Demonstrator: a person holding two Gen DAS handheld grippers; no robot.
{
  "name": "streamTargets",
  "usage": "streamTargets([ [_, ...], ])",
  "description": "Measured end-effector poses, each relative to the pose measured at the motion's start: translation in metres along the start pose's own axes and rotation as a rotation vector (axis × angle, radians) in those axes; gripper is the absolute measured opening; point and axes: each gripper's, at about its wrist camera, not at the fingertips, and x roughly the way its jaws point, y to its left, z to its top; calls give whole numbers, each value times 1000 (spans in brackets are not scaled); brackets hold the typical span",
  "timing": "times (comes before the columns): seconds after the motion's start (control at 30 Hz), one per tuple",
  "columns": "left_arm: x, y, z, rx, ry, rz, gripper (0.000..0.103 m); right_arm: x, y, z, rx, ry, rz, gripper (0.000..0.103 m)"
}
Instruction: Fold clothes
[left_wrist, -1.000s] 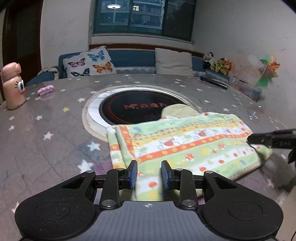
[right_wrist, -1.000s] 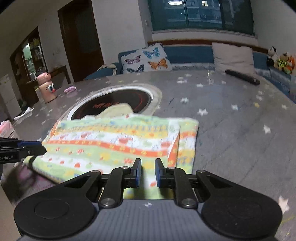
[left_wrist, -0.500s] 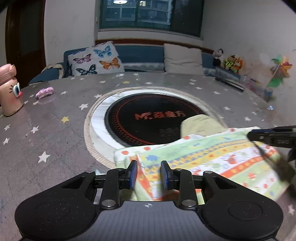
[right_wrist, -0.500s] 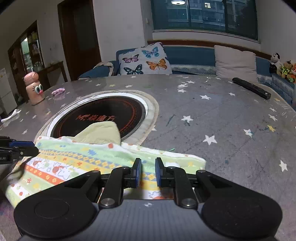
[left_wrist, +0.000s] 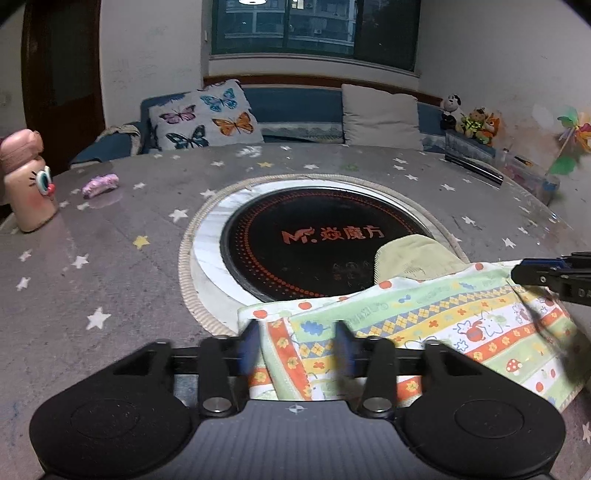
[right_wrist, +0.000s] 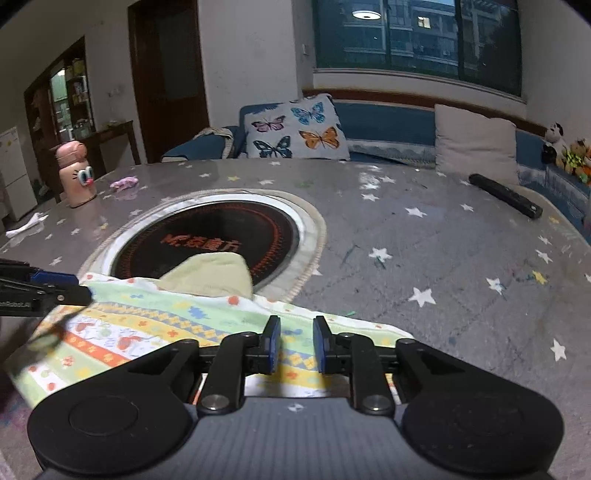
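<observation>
A striped children's garment with green, orange and yellow bands lies folded on the grey star-print table, its pale green sleeve over the black hob. My left gripper stands over its left edge, jaws blurred and wide apart. My right gripper stands over its right edge, jaws slightly apart with cloth between them. Each gripper's tip shows in the other's view, the right gripper and the left gripper.
A round black induction hob is set in the table. A pink cartoon bottle and a small pink item stand far left. A black remote lies far right. A sofa with cushions is behind.
Both grippers moved forward, carrying the garment's near edge towards the hob. The left jaws have since opened wide; the right jaws opened a little.
</observation>
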Motion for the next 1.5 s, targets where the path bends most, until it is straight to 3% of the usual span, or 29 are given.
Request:
streamTargets([
  [0.17,-11,-1,-1,-5,-17,12,62,-13,17,-1,-37,-19,31,34],
  [0.23,-16,0,-3,-10,-24,22,74,-18,25,-2,-53,-25,49,41],
  [0.43,-28,7,-9,-45,-41,58,96,-34,58,-4,-129,-41,116,50],
  [0.53,-35,15,-13,-78,-49,70,102,-40,77,-7,-185,-39,159,53],
  [0.9,-54,46,-21,-197,-54,118,103,-46,157,-28,-439,-7,317,55],
  [1.1,-54,55,-26,-280,-28,69,103,-41,200,-45,-606,-1,348,54],
  [1.23,-51,57,-26,-337,-2,5,103,-34,211,-47,-643,3,346,51],
  [1.5,-37,57,-27,-438,67,-89,98,-32,210,-42,-607,-14,335,21],
])
